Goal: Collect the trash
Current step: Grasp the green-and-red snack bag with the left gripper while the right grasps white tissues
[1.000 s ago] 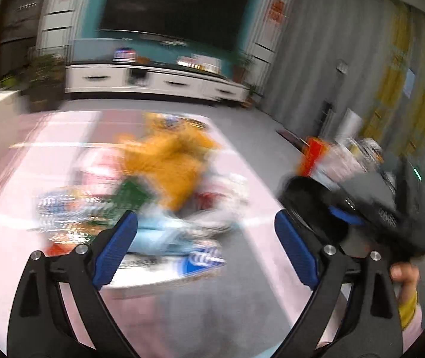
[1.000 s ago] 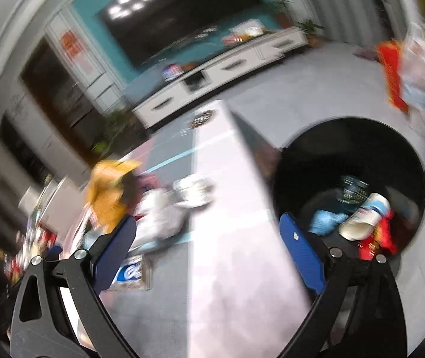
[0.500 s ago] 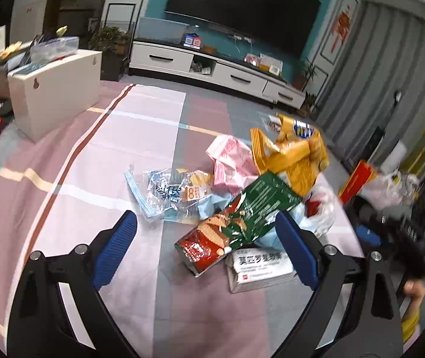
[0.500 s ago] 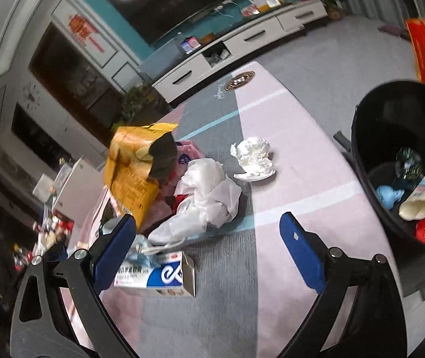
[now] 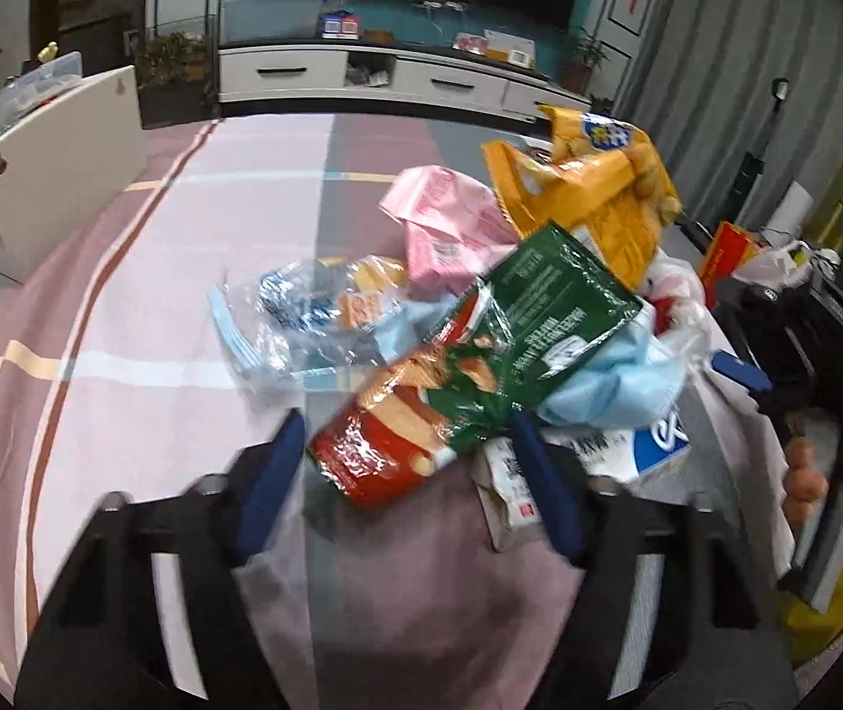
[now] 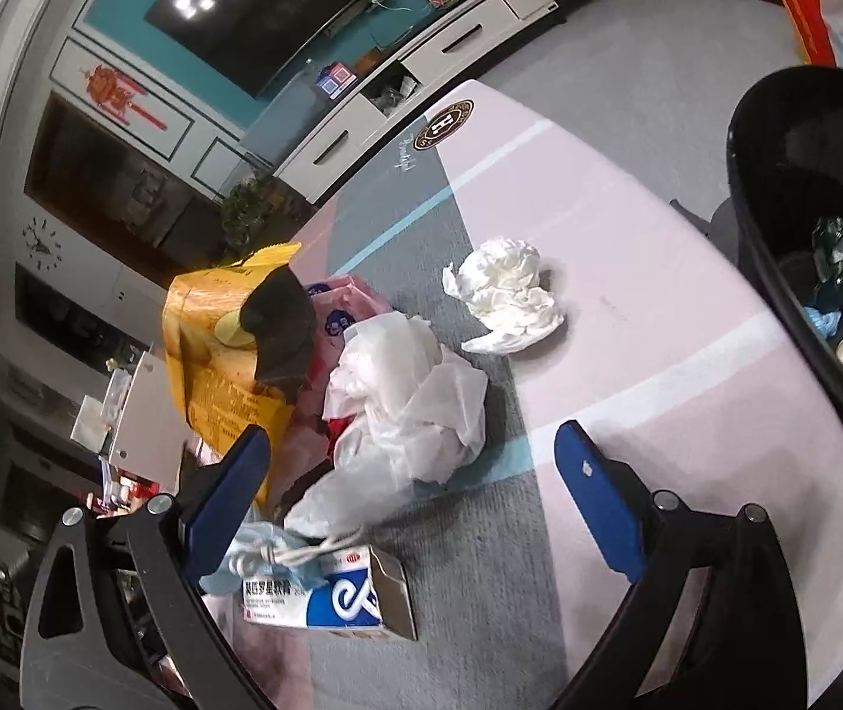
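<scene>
A pile of trash lies on the pink and grey tablecloth [image 5: 155, 307]. A red and green snack bag [image 5: 468, 367] lies nearest, its red end between the open jaws of my left gripper [image 5: 406, 461]. Around it are a clear plastic wrapper [image 5: 309, 313], a pink bag [image 5: 445, 219], a yellow chip bag [image 5: 593, 189], a blue face mask [image 5: 616, 390] and a small white box [image 5: 510, 503]. My right gripper [image 6: 415, 473] is open over a white plastic bag [image 6: 403, 402]. A crumpled tissue [image 6: 507, 296] and a blue and white carton [image 6: 326, 597] lie nearby.
A black bin [image 6: 806, 207] with trash inside stands off the table's right edge. A white box [image 5: 54, 165] stands at the table's far left. A TV cabinet [image 5: 374, 71] runs along the back wall. The other hand and gripper [image 5: 806, 367] show at the left wrist view's right.
My left gripper has swung left off the bin side and closed in on the red and green snack bag. My right gripper has turned from the bin toward the pile and come lower.
</scene>
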### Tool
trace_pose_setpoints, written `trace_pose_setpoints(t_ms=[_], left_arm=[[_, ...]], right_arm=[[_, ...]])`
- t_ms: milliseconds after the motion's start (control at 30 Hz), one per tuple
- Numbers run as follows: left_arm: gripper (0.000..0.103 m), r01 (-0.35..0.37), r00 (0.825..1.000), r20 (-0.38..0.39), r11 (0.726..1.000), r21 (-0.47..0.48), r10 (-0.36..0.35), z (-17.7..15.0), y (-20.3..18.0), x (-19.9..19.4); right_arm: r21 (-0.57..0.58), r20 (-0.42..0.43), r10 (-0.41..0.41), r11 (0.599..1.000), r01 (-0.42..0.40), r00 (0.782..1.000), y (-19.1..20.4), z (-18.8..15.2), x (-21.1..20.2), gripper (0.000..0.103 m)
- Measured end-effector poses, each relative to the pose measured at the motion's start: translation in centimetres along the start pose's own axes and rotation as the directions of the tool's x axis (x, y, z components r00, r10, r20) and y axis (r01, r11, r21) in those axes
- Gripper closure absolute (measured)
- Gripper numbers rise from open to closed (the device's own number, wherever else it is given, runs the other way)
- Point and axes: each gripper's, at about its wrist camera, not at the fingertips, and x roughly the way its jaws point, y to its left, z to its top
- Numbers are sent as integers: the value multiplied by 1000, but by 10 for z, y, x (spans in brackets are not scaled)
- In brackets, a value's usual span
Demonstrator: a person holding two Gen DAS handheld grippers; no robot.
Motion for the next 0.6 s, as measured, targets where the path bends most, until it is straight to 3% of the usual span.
trace_pose_setpoints(t_ms=[33,67,167,267,433,500,600], left_arm=[[45,3,1000,1,1000,12,-3,-1,-1,-2],[61,2,1000,4,1000,29,-2,-2,-3,-5],[78,13,1000,-7,999,41,-13,-6,-5,-8],[84,44,999,-14,998,35,-44,-10,-4,-14],[93,105,994,4,994,4,-105,-11,-2,-27],[94,133,991,18,991,0,-132,-12,-2,-34],[94,172,984,43,985,-6,-172,-12,-2,-47]], right_arm=[[5,-4,3,1000,-3,1000,0,0,2,8],[11,-8,8,1000,-7,1000,0,0,4,8],[2,-15,7,1000,-7,1000,3,-2,8,12],[-20,-30,-6,1000,6,1000,7,-4,13,26],[-14,-64,-8,1000,7,998,4,-9,16,68],[-12,-58,2,1000,-3,998,4,-10,11,77],[-37,-26,21,999,-22,999,9,-10,-5,81]])
